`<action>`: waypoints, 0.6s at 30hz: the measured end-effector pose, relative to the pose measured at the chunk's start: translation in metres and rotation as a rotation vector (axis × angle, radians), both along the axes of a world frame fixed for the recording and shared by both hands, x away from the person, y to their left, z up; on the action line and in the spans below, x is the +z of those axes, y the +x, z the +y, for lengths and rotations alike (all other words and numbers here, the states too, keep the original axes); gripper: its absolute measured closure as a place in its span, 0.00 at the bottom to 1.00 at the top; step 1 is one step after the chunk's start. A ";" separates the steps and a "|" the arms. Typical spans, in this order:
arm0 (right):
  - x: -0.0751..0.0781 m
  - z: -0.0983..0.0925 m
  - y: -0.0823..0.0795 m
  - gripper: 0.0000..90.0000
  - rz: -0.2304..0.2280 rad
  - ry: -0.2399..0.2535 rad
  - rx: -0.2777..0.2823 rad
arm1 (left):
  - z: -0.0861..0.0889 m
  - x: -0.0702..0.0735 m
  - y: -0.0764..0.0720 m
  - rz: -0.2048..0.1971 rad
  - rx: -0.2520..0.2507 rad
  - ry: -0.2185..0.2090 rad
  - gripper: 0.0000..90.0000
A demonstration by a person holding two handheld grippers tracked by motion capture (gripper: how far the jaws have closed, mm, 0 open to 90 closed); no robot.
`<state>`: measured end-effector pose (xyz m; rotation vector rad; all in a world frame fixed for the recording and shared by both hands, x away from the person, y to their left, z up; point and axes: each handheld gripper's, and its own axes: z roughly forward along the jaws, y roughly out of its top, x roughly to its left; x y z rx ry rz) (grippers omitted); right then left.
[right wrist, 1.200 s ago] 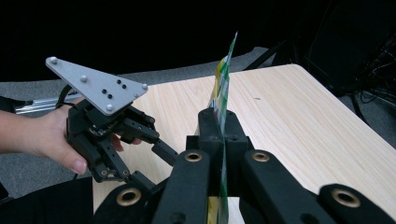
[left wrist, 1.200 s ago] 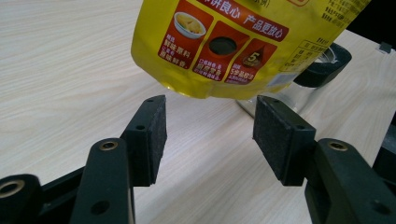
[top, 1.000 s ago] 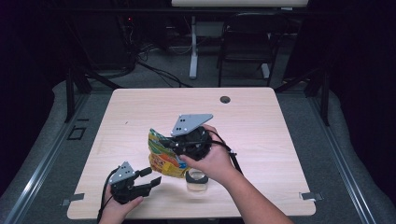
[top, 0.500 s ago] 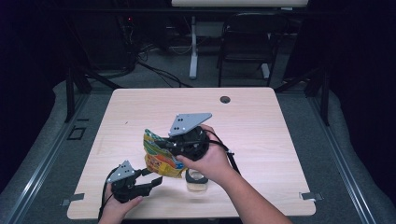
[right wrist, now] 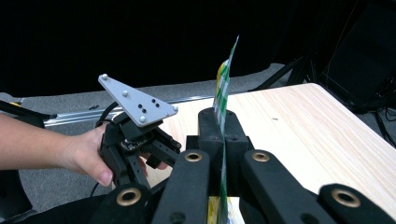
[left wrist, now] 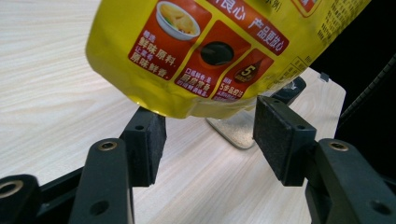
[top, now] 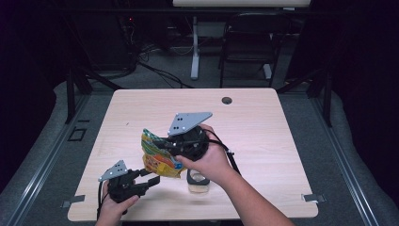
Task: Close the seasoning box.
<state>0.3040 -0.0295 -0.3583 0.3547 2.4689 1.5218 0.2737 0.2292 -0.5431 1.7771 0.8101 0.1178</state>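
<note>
A yellow and green snack pouch (top: 157, 157) hangs over the near part of the wooden table (top: 263, 127). My right gripper (top: 167, 146) is shut on the pouch's upper edge. In the right gripper view the pouch (right wrist: 223, 88) stands edge-on between my closed right gripper (right wrist: 222, 135). My left gripper (top: 153, 181) is lower and to the left, open. In the left gripper view the pouch (left wrist: 210, 51) hangs just above my open left gripper (left wrist: 210, 135), and its bottom edge brushes the tip of the left pad (left wrist: 147, 140). The left gripper (right wrist: 163, 149) shows in the right gripper view too.
A small clear container (top: 197, 181) stands on the table under the right hand; its base (left wrist: 236, 130) shows behind the pouch. A dark cable hole (top: 227, 100) sits near the table's far edge. Chairs and cables lie beyond the table.
The right gripper has carried the pouch slightly left and down, closer to the left gripper. The left hand has hardly moved.
</note>
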 end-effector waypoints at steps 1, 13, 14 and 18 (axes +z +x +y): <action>0.000 0.000 0.000 1.00 -0.002 -0.001 0.001 | 0.001 0.000 0.000 -0.004 0.004 0.005 0.51; -0.001 -0.002 0.008 1.00 -0.010 0.005 0.005 | 0.006 0.003 -0.003 -0.024 0.048 -0.010 0.53; -0.001 -0.002 0.008 1.00 -0.009 0.009 0.007 | 0.008 0.003 -0.003 -0.021 0.033 -0.011 0.53; -0.002 -0.004 0.011 1.00 -0.007 0.010 0.011 | 0.009 0.004 -0.004 -0.022 0.053 -0.012 0.54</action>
